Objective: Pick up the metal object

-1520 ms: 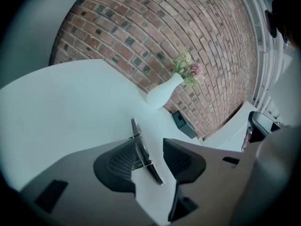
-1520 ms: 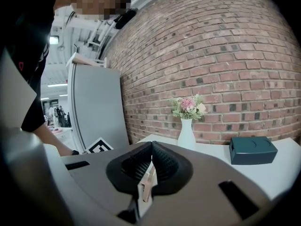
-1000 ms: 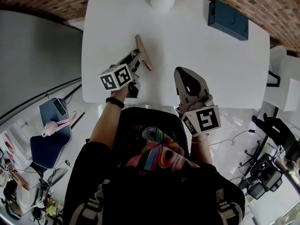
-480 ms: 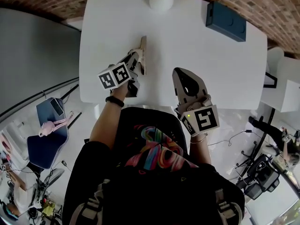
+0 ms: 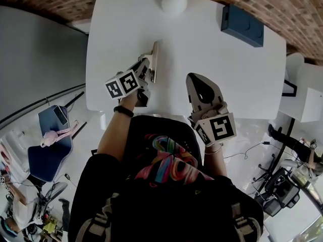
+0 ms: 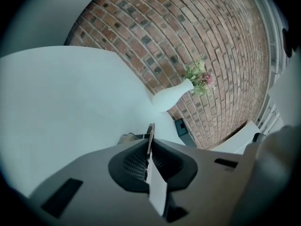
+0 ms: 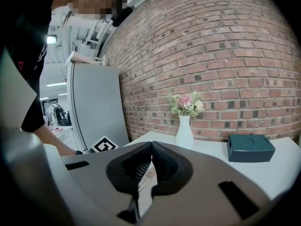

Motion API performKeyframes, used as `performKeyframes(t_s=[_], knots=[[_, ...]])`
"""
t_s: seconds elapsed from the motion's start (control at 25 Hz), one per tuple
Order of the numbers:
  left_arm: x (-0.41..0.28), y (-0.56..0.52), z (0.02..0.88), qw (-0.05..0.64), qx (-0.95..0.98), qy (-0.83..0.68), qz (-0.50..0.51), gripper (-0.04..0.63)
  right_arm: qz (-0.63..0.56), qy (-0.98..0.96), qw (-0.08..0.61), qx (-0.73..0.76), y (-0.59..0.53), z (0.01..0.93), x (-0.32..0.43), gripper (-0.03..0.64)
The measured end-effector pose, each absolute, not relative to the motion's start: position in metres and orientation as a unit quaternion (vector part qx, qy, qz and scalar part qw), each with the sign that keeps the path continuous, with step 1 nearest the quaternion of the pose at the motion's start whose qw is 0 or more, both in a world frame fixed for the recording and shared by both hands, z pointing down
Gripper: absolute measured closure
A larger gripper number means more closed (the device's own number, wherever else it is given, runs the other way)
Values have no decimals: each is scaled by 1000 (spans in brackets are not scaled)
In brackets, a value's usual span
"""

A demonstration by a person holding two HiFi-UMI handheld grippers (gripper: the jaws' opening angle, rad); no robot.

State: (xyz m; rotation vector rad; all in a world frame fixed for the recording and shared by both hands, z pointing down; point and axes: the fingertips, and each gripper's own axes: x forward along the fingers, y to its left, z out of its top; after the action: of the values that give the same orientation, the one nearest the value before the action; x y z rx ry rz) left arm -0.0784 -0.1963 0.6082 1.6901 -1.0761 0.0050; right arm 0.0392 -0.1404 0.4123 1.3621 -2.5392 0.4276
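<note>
**Left tongs** (image 6: 149, 149): mine, clenched. The jaws have just been closing, and a thin strip now stands on edge between the pads. Grasping the metal object.

**Metal object** (image 5: 155, 54): a flat, narrow strip. It sits at the near-left part of the counter (image 5: 227, 69) and is pinched at its near end by my left tongs. Its far end points away toward the vase. A small shadow lies on the counter beneath it. From these angles I cannot say for certain whether it is already off the surface or still touching it.

**Right tongs** (image 7: 151, 147): mine, clenched on nothing, with the tips meeting. They are parked to the right of the strip and apart from it, taking no part in the work.

**Vase** (image 5: 174, 3): white, with flowers, at the far edge of the counter and well clear of the strip.

**Box** (image 5: 242, 23): dark, at the far right corner, untouched.

**Status of task**: the reach and the grip look done. What is left, in my judgement, is the lift itself, which means raising the strip clear of the counter without letting it pivot in the pads.
</note>
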Motion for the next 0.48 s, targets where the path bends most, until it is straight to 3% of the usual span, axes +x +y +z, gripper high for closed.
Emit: performKeyframes(t_s=[0.48], knots=[[-83,-187,564,517,740,-428,-36,561,119,-868,123,466,-130,397,41,598]])
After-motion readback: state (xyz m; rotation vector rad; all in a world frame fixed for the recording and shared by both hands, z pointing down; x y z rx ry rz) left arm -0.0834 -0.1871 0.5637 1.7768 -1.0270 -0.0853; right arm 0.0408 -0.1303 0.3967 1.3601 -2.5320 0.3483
